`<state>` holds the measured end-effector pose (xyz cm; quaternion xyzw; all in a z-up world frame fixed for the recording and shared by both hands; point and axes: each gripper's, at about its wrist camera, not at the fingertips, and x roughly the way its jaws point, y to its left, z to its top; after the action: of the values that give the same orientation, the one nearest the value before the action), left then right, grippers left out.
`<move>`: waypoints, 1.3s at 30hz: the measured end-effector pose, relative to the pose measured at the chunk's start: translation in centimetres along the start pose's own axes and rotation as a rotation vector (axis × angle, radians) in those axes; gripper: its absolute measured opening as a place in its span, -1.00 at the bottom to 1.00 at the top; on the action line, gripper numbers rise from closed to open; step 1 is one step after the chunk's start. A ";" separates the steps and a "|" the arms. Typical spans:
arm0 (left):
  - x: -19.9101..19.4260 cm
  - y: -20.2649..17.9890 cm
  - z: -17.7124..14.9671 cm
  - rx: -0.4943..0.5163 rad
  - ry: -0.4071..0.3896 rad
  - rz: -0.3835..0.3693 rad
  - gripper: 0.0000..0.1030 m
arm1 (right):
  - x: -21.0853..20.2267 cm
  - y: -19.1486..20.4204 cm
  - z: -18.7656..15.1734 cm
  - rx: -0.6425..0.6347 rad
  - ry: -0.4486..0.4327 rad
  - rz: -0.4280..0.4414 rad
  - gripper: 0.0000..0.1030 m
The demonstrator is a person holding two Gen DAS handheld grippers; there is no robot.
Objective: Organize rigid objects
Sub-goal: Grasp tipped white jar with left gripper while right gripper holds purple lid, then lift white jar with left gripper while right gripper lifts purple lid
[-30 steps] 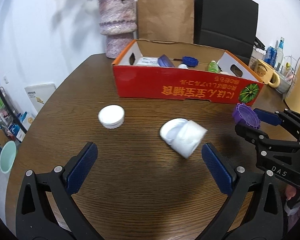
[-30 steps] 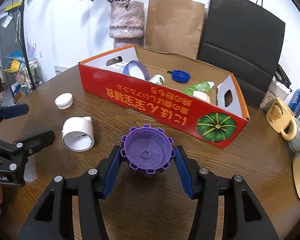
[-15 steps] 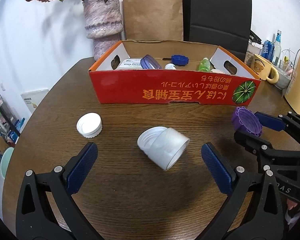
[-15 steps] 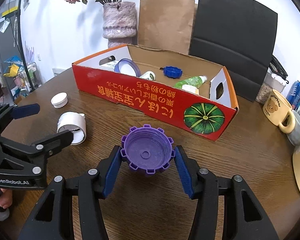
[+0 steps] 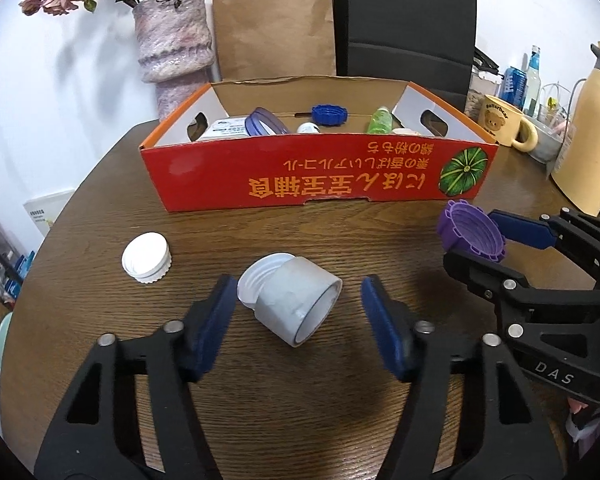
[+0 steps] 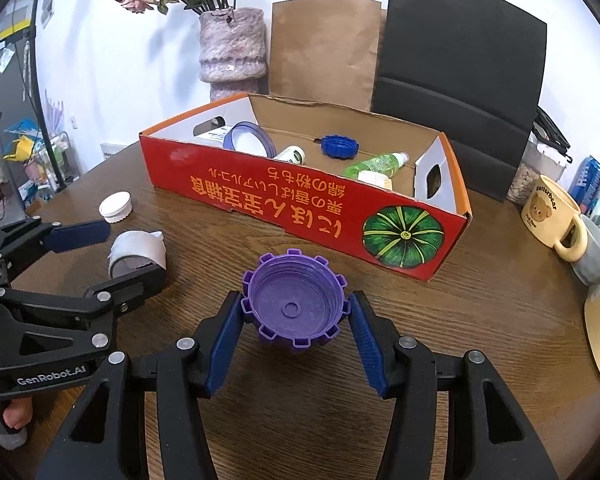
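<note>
wooden table (image 5: 340,400): one white jar (image 5: 290,300) between closing left gripper (image 5: 296,316) jaws; right gripper (image 6: 296,332) clamps one purple cap (image 6: 294,304).

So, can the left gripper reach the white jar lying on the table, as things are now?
Probably yes. The white jar lies on its side between the left gripper's jaws, which have just been closing; the pads do not touch it yet, and nothing blocks them.

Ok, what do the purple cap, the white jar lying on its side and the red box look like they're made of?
Purple cap: apparently moulded plastic, matte, with crisp notched rim and inner thread rings. White jar: likely plastic, smooth and slightly glossy, with a threaded neck. Red box: printed cardboard; brown raw board shows inside, with die-cut handle holes.
</note>
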<state>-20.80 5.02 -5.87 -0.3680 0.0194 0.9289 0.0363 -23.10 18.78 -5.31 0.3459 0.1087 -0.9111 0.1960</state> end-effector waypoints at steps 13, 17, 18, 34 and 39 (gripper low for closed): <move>-0.2 -0.1 -0.2 0.003 -0.001 -0.027 -0.55 | 0.0 0.2 0.0 -0.005 0.003 0.000 0.13; -0.5 -0.4 -0.2 0.017 -0.017 -0.031 -0.57 | 0.0 0.2 0.0 -0.006 0.003 0.000 0.13; -0.6 -0.5 -0.3 0.020 -0.020 -0.031 -0.57 | 0.0 0.2 0.0 -0.005 0.003 0.000 0.13; -1.2 -0.8 -0.3 0.036 -0.042 -0.028 -0.59 | 0.0 0.2 0.0 -0.005 0.004 -0.001 0.13; -0.8 -1.1 -0.5 0.051 -0.007 -0.050 -0.59 | 0.0 0.1 0.0 -0.002 0.002 0.000 0.13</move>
<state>-19.75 6.08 -5.72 -0.3639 0.0338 0.9283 0.0687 -23.05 18.67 -5.29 0.3466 0.1097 -0.9107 0.1961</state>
